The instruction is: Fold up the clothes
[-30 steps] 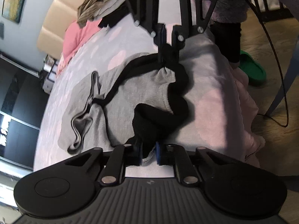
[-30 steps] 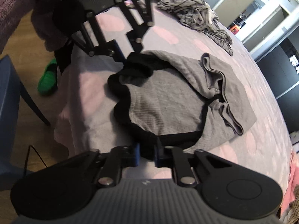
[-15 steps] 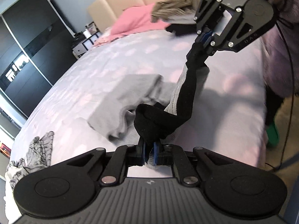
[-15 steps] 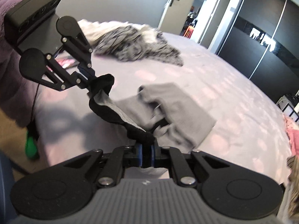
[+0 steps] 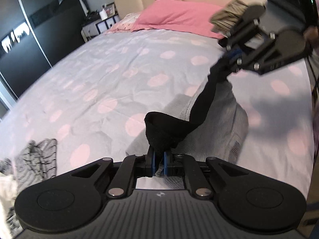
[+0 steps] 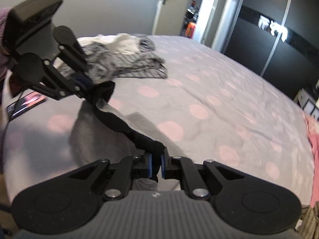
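You had both grippers clamped on the black band of the grey garment (image 5: 231, 119). Left gripper (image 5: 159, 164) was pinched on a bunched wad of band right at its tips; right gripper (image 6: 156, 166) was pinched on the other end, thinner bite. Band ran taut-ish between the two, grey body hanging below and ahead of them, lower part apparently on the bed (image 5: 99, 75).

Risks from there, my read:
- Right grip looked shallow, only a narrow strip of band between the pads. A quick shake or wider spread could have pulled it out and dropped that side.
- Left grip held a rolled lump, not a flat edge. Laying it down like that would likely have baked in a twist at that corner.
- The band was twisted between the grippers, so the body probably wouldn't have hung flat; folding from that would have given a skewed crease.
- Striped clothes pile (image 6: 123, 63) sat just behind the left gripper as seen from the right wrist. Swinging the garment that way could have snagged or dragged it.

Garment itself: grey knit, black trim, soft and limp, creased. Frames were motion-blurred, so seam detail wasn't readable.
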A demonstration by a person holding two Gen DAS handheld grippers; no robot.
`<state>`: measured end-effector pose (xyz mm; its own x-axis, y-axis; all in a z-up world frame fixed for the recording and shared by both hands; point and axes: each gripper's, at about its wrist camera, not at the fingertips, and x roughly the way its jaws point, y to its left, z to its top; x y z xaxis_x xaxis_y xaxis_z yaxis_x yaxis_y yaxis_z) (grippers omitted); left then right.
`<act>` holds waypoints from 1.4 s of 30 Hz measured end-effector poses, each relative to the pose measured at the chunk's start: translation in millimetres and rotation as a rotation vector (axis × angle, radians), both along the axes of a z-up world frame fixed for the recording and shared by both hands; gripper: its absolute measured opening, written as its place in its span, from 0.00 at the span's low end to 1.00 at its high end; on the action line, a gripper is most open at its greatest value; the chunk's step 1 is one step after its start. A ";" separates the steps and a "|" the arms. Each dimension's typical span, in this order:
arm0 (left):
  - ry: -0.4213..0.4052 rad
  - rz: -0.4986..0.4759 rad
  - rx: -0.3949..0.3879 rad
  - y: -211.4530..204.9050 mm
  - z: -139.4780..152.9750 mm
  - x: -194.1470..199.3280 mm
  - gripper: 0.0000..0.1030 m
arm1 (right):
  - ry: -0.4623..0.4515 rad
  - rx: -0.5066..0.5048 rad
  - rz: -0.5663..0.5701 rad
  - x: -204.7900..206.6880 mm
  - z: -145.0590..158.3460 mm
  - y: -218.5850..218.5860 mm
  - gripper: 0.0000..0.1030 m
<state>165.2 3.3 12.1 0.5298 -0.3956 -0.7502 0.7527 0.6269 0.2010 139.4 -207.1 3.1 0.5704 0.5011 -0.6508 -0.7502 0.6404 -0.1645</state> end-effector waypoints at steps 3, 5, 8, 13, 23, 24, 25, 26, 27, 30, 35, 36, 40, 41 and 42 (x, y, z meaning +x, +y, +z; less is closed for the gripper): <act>0.067 0.019 -0.029 5.9 -11.5 35.2 0.06 | 0.063 0.032 -0.037 37.2 -14.2 1.7 0.09; 0.109 0.026 -0.043 8.1 -26.6 54.1 0.06 | 0.094 0.036 -0.055 56.2 -27.7 4.1 0.09; 0.152 0.036 -0.054 12.0 -49.1 72.9 0.06 | 0.142 0.046 -0.067 78.8 -48.2 4.4 0.10; 0.188 0.067 -0.109 22.8 -73.2 89.3 0.15 | 0.193 0.079 -0.125 98.3 -77.7 0.3 0.16; 0.162 0.249 -0.167 33.4 -65.4 102.2 0.48 | 0.152 0.207 -0.348 110.6 -82.2 -18.5 0.37; 0.146 0.268 -0.182 35.8 -60.3 98.4 0.48 | 0.140 0.216 -0.370 107.4 -77.1 -21.6 0.36; 0.128 0.290 -0.196 38.4 -55.1 94.6 0.48 | 0.128 0.226 -0.385 102.1 -71.4 -25.9 0.36; 0.104 0.318 -0.205 41.5 -49.9 90.7 0.48 | 0.116 0.236 -0.397 95.8 -65.3 -30.9 0.36; 0.083 0.344 -0.218 44.7 -44.7 86.5 0.48 | 0.104 0.244 -0.406 88.9 -59.7 -34.8 0.33; 0.062 0.362 -0.280 52.7 -31.9 68.2 0.45 | 0.086 0.259 -0.394 66.4 -47.1 -39.4 0.14; 0.025 0.363 -0.295 41.0 -35.4 35.5 0.25 | 0.059 0.235 -0.323 32.2 -48.8 -13.7 0.14; 0.031 0.368 -0.296 37.5 -39.6 32.3 0.24 | 0.059 0.225 -0.315 28.4 -52.5 -6.3 0.14; 0.042 0.432 -0.297 26.1 -57.7 34.3 0.21 | 0.060 0.202 -0.337 27.5 -68.0 12.5 0.14; 0.050 0.454 -0.300 24.8 -61.9 37.5 0.21 | 0.058 0.192 -0.355 30.6 -71.5 14.3 0.14; 0.062 0.479 -0.303 24.5 -65.9 42.1 0.21 | 0.065 0.189 -0.371 34.8 -75.1 14.6 0.14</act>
<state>207.4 27.7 -53.8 0.6616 -0.3246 -0.6759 0.3748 0.9239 -0.0768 174.2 -192.5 -72.0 0.6953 0.3839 -0.6076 -0.4682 0.8833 0.0224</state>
